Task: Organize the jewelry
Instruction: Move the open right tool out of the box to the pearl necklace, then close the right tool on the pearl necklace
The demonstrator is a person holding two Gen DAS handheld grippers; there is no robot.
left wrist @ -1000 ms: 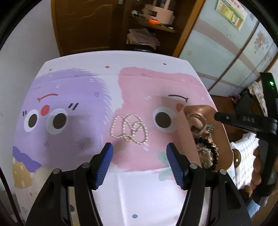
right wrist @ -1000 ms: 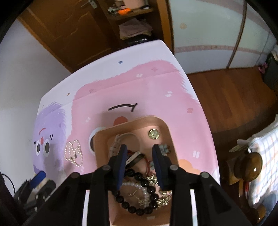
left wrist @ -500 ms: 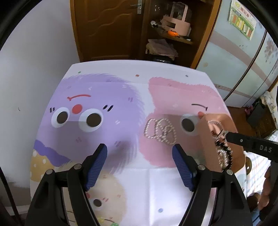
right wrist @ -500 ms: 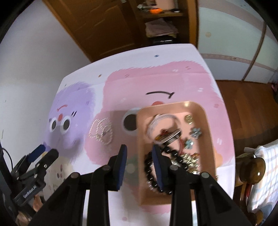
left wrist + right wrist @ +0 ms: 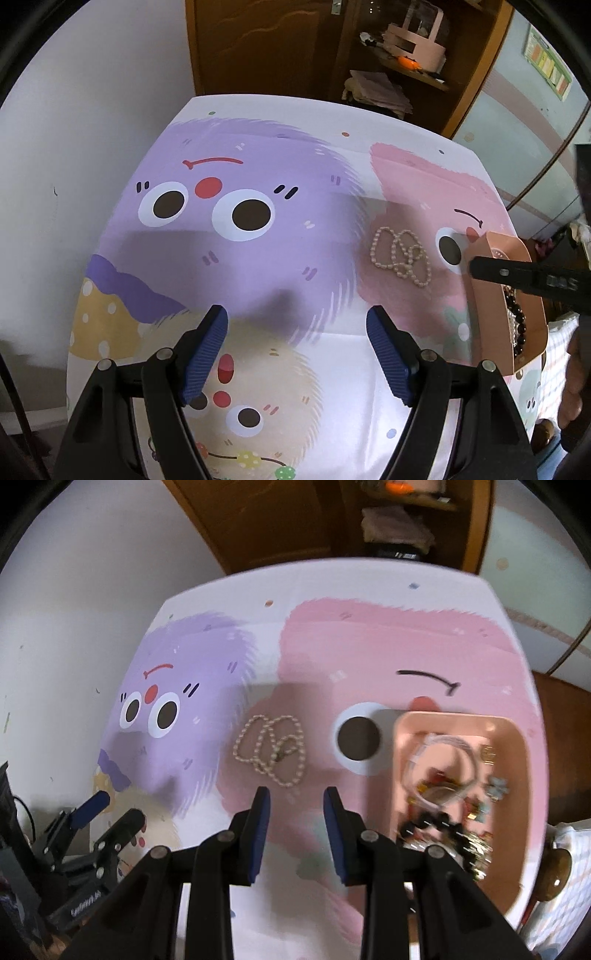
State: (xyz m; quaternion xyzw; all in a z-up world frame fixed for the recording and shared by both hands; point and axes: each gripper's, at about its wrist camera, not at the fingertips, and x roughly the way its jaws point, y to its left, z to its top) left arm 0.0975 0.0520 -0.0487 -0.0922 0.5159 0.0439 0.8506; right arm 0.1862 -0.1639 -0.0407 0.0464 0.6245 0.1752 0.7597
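Pearl necklace lies looped on the tablecloth, apart from the pink tray of mixed jewelry at right. Likely step: right gripper takes the necklace. Best to come straight down over the bunched middle strands and pinch several at once, lest the loops trail.

Right gripper points steeply down, just short of the necklace, jaws narrowly apart, empty. Left gripper hangs off over the purple print, jaws wide, just widened, nothing between them.
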